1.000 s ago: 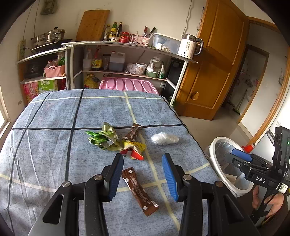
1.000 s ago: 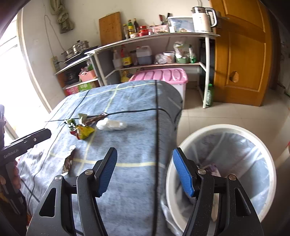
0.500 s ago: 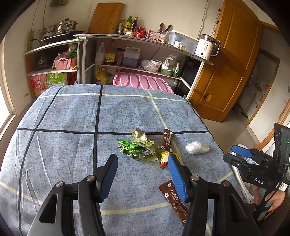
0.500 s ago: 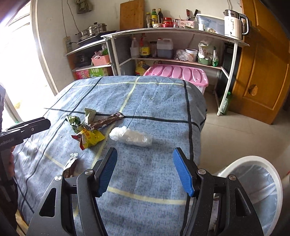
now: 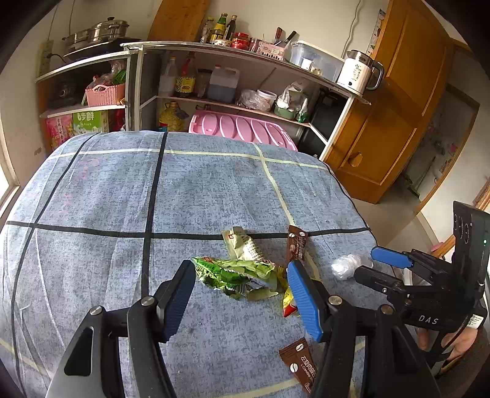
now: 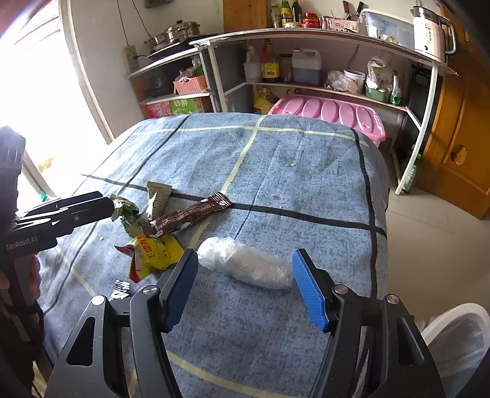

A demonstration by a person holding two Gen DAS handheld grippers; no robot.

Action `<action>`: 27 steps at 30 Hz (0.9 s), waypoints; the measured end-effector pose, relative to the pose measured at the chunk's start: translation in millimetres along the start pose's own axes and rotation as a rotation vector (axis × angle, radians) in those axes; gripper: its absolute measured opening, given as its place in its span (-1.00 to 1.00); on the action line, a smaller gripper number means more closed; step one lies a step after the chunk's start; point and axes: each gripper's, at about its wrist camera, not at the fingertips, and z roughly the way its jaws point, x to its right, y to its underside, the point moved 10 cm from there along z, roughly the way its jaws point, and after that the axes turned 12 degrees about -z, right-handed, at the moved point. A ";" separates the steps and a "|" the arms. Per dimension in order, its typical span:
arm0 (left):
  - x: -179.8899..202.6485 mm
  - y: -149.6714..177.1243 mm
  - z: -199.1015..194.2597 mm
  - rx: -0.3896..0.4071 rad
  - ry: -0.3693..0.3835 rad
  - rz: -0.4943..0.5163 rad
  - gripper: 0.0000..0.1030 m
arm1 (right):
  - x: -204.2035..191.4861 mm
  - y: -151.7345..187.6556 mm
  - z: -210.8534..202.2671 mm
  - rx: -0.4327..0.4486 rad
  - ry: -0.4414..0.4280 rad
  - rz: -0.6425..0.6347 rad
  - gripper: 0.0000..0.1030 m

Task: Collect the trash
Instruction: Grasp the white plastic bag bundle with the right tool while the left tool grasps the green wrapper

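The left gripper [image 5: 242, 272] tilts down over the green wrapper [image 5: 235, 274] on the blue cloth [image 5: 122, 199]; its jaws have just been opening and do not press it. The right gripper [image 6: 245, 272] tilts down likewise, jaws wide around the clear plastic wad [image 6: 245, 266], not squeezing it.

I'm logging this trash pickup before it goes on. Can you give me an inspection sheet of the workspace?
Surface: blue checked cloth, wrinkled.
Job's things: green wrapper, brown stick wrapper, yellow wrapper, clear plastic wad, second brown wrapper; white bin at the table's right edge.
Clutter: nothing seen.
Grippers: left gripper open around the green wrapper, jaws just opened wider; right gripper open around the wad.
Cables: cord on the wall.
Surroundings: shelves, pink box, wooden door.
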 end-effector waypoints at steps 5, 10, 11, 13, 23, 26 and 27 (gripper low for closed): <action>-2.8 0.5 11.4 -0.014 -0.012 -0.011 0.20 | -2.7 -1.0 11.3 -0.020 0.022 -0.034 0.25; -2.8 3.7 19.0 -0.032 -0.022 -0.008 0.06 | -1.6 1.0 15.7 -0.029 0.025 -0.028 0.25; -2.2 3.9 19.5 -0.032 -0.018 -0.010 0.00 | -1.8 1.4 16.2 -0.030 0.017 -0.022 0.25; -0.5 3.7 21.2 -0.034 -0.017 -0.006 -0.11 | -2.1 1.5 17.1 -0.030 0.007 -0.011 0.25; 0.2 6.3 23.8 -0.040 -0.020 0.002 -0.64 | -2.4 4.5 18.0 -0.023 -0.007 0.018 -0.40; 0.1 6.5 22.9 -0.035 -0.021 0.000 -0.68 | -2.6 5.1 17.2 -0.020 -0.006 0.016 -0.43; -0.5 6.7 22.2 -0.031 -0.024 -0.002 -0.68 | -2.8 5.2 16.8 -0.018 -0.006 0.016 -0.44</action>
